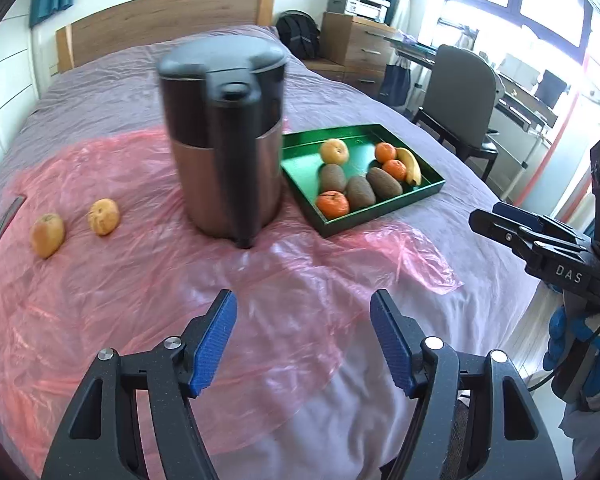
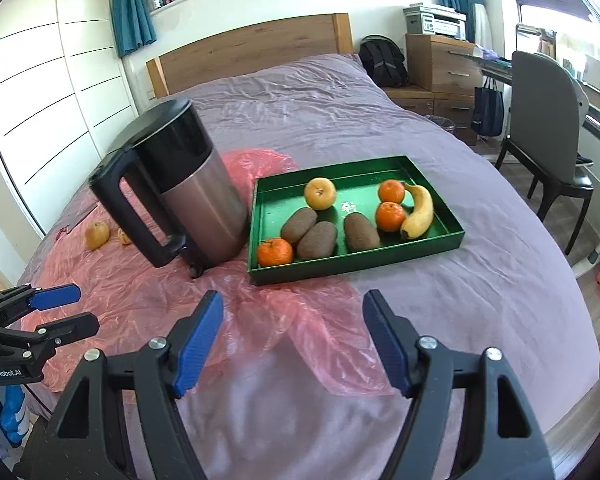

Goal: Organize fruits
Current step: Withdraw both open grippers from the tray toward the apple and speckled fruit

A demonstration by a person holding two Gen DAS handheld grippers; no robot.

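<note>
A green tray (image 2: 356, 266) (image 1: 300, 162) on the bed holds three kiwis (image 2: 318, 240), three mandarins (image 2: 275, 252), a yellow apple (image 2: 320, 193) and a banana (image 2: 420, 210). Two yellow apples (image 1: 47, 235) (image 1: 104, 216) lie on the pink plastic sheet, left of the kettle; one also shows in the right wrist view (image 2: 97, 235). My left gripper (image 1: 304, 340) is open and empty above the sheet, short of the kettle. My right gripper (image 2: 294, 340) is open and empty in front of the tray.
A steel and black kettle (image 1: 226, 140) (image 2: 180, 184) stands between the loose apples and the tray. A pink plastic sheet (image 1: 140, 288) covers the bed's near part. A chair (image 2: 548, 128), desk and drawers stand to the right of the bed.
</note>
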